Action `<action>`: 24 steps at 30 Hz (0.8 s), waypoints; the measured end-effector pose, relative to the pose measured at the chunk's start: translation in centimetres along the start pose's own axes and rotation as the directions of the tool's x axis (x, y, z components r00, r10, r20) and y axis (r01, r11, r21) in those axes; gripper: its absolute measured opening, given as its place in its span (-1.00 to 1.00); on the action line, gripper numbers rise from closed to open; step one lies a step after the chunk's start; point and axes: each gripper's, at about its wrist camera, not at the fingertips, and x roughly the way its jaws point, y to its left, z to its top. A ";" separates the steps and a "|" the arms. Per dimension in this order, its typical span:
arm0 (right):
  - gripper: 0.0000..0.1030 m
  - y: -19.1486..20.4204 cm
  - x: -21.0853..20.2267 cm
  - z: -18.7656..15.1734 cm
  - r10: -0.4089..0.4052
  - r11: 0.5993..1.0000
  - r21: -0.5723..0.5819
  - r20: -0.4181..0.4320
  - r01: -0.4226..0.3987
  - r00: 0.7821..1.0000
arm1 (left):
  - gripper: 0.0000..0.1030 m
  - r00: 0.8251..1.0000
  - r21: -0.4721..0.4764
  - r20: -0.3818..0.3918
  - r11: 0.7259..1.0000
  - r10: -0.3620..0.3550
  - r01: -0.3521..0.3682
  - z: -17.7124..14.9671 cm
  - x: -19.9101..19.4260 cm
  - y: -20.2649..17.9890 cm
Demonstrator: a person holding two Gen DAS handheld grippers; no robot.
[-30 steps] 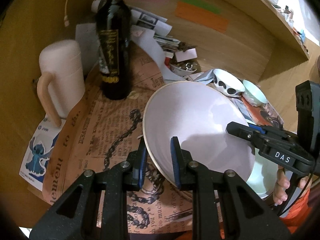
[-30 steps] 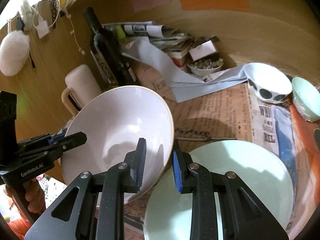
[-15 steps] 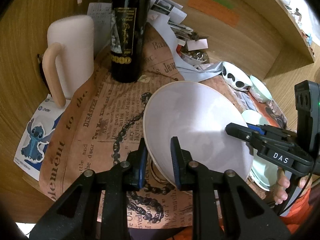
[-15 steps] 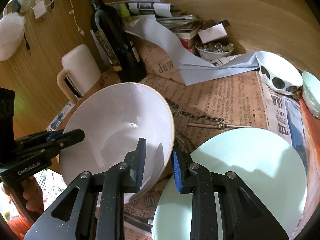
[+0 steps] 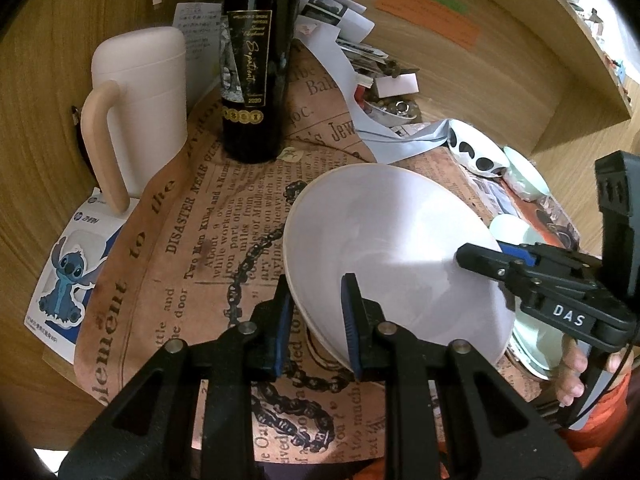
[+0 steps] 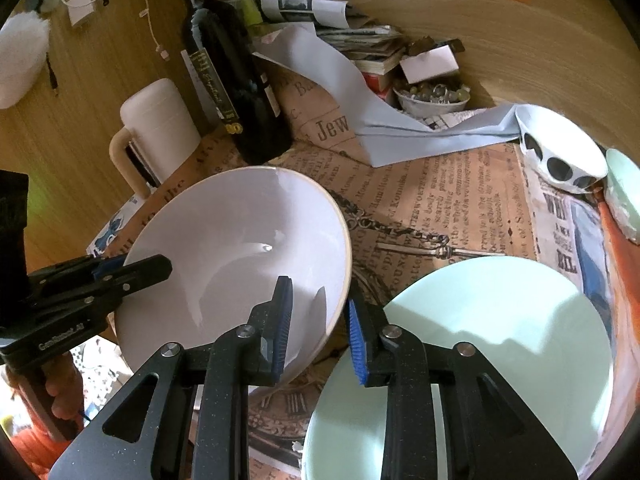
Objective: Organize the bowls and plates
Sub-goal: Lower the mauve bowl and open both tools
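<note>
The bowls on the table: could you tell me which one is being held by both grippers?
The large white bowl, gripped at opposite rims. The spotted bowl and the pale green bowl sit untouched at the far right.

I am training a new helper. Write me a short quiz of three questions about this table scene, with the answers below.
1. True or false: the wine bottle stands upright on the printed paper.
2. What does the left claw grip? A: the white mug. B: the rim of the large white bowl. C: the spotted bowl.
3. In the right wrist view, which flat dish lies on the table just right of the large white bowl?

Key
1. True.
2. B.
3. The pale green plate.
</note>
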 end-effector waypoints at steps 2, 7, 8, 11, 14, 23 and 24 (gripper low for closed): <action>-0.51 0.0 -0.4 0.0 -0.006 1.000 -0.006 0.011 0.006 1.000 | -0.50 1.000 0.003 0.011 1.000 0.020 -0.020 0.2 -0.2 0.0; -0.35 -0.9 -2.5 0.4 0.017 1.000 0.013 0.074 -0.018 0.997 | -0.11 0.994 -0.005 0.083 0.997 0.071 -0.071 1.0 -1.9 -0.1; -0.28 -1.0 -3.0 0.5 0.013 1.000 0.014 0.090 -0.014 0.996 | -0.06 0.992 -0.007 0.098 0.997 0.075 -0.075 1.1 -2.3 -0.1; -0.16 -1.7 -4.7 0.8 -0.004 1.000 0.017 0.142 0.001 0.990 | -0.02 0.988 0.007 0.135 0.997 0.080 -0.081 1.8 -3.4 -0.7; -0.10 -2.5 -6.2 1.2 -0.019 1.000 0.021 0.183 0.015 0.983 | 0.09 0.982 0.024 0.171 0.997 0.075 -0.080 2.4 -4.4 -1.7; 0.02 -6.1 -10.5 2.3 -0.091 0.995 0.053 0.297 0.079 0.951 | 0.35 0.962 0.099 0.271 0.993 0.028 -0.057 5.9 -6.3 -6.5; 0.09 -6.7 -10.9 2.3 -0.102 0.994 0.061 0.312 0.088 0.944 | 0.36 0.960 0.106 0.277 0.993 0.023 -0.055 6.4 -6.3 -7.1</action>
